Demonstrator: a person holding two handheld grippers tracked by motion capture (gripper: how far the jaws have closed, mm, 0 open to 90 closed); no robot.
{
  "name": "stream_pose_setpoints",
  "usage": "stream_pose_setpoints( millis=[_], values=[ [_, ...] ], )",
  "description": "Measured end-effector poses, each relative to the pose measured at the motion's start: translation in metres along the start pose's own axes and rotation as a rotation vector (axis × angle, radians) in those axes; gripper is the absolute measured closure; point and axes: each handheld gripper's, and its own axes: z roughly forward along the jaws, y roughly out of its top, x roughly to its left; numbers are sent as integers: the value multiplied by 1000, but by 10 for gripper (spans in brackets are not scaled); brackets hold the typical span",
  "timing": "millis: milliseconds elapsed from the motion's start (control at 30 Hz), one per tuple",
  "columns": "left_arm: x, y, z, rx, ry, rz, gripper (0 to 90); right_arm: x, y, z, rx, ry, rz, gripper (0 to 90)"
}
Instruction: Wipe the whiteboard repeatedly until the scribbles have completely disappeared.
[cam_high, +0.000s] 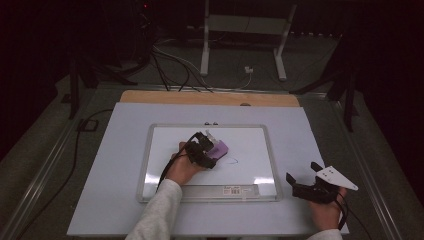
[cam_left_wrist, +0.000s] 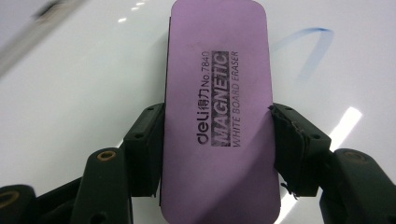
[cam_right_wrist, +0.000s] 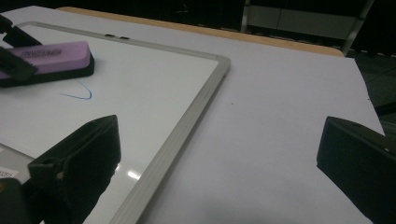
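On a white tabletop (cam_high: 115, 165) in a dark room lies a framed whiteboard (cam_high: 165, 137). The left gripper (cam_high: 207, 150) clamps a purple magnetic whiteboard eraser (cam_left_wrist: 217, 116) by its long sides, flat on the board beside a blue pen mark (cam_high: 231, 161). The right gripper (cam_high: 302, 179) rests off the board, jaws wide apart and empty.
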Motion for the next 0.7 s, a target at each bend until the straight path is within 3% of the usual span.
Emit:
stream_pose_setpoints(
  millis=[67,133,200,233,333,400,500,567,700],
  values=[
    [-5,0,0,1,-99,44,420,1,0,0,1,2,-1,0],
    [-10,1,1,0,-122,81,419,1,0,1,3,1,-2,0],
    [-10,2,2,-6,-124,66,419,1,0,0,3,1,-1,0],
    [-10,2,3,-7,-114,57,420,1,0,0,2,1,-1,0],
    [-5,5,4,-2,-7,4,420,1,0,0,2,1,0,0],
    [-4,8,4,1,42,-13,420,0,0,0,1,0,-1,0],
    [-8,10,4,8,56,17,420,0,0,0,0,-1,-1,0],
    [-13,9,5,-3,-13,55,420,0,0,0,3,0,1,0],
    [-23,11,6,-8,-93,125,420,1,0,0,2,1,0,0]
  ],
)
